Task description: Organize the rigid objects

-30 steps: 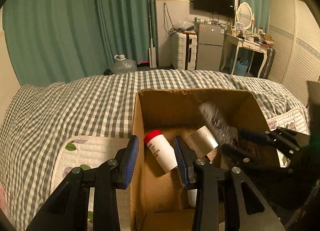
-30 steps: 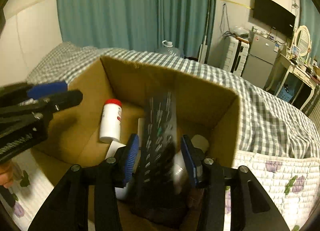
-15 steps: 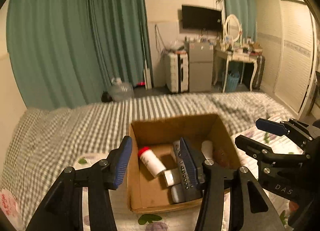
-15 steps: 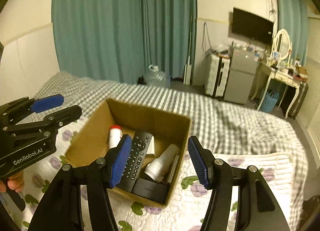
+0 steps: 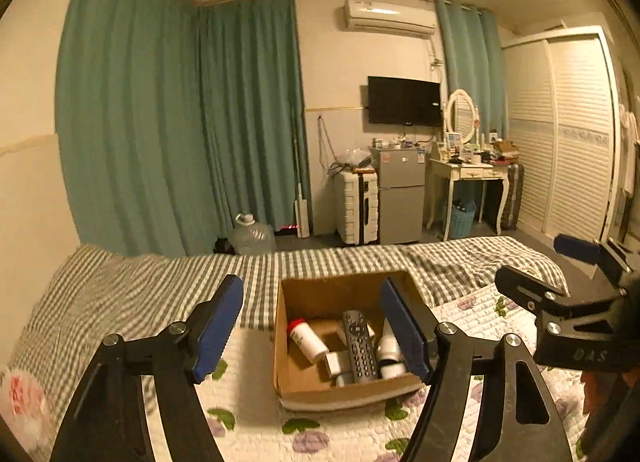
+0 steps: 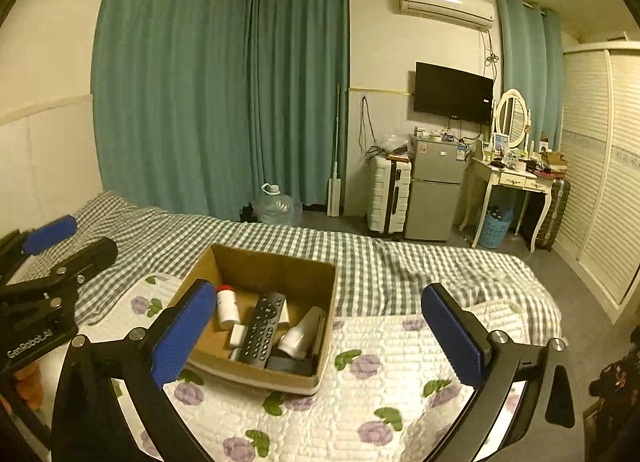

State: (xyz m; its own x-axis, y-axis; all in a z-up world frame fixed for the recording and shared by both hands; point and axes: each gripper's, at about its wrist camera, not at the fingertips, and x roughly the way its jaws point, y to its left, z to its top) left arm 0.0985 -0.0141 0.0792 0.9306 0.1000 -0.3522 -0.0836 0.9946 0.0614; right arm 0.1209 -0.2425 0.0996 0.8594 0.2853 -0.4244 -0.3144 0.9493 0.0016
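**Both hand-held grippers wide open above the filled box on the bed**

A cardboard box (image 6: 262,262) sits on the bed (image 6: 400,274), on the white quilt with purple flowers (image 6: 400,378) that covers the near part of the mattress; its far wall lies about where the quilt gives way to the grey checked cover. It stands roughly midway between the bed's left and right edges.

Inside the box, a black remote control (image 6: 262,328) lies lengthwise down the middle, buttons up. To its left a white bottle with a red cap (image 6: 227,308) leans toward the box's left wall, cap toward the far side. To the remote's right a white bottle (image 6: 302,332) lies tilted against the right wall. A small white block (image 6: 238,334) rests just beside the remote's left edge, and a flat black item (image 6: 290,365) sits along the near wall; what it is cannot be told.

The left hand-held gripper (image 5: 312,332) is held above the bed on the near side of the box, its blue-padded fingers (image 5: 218,326) spread wide and gripping nothing. The right hand-held gripper (image 6: 320,334) is likewise held above the quilt on the near side of the box, fingers (image 6: 450,332) spread wide and empty. Each gripper shows at the edge of the other's view, and both are apart from the box.
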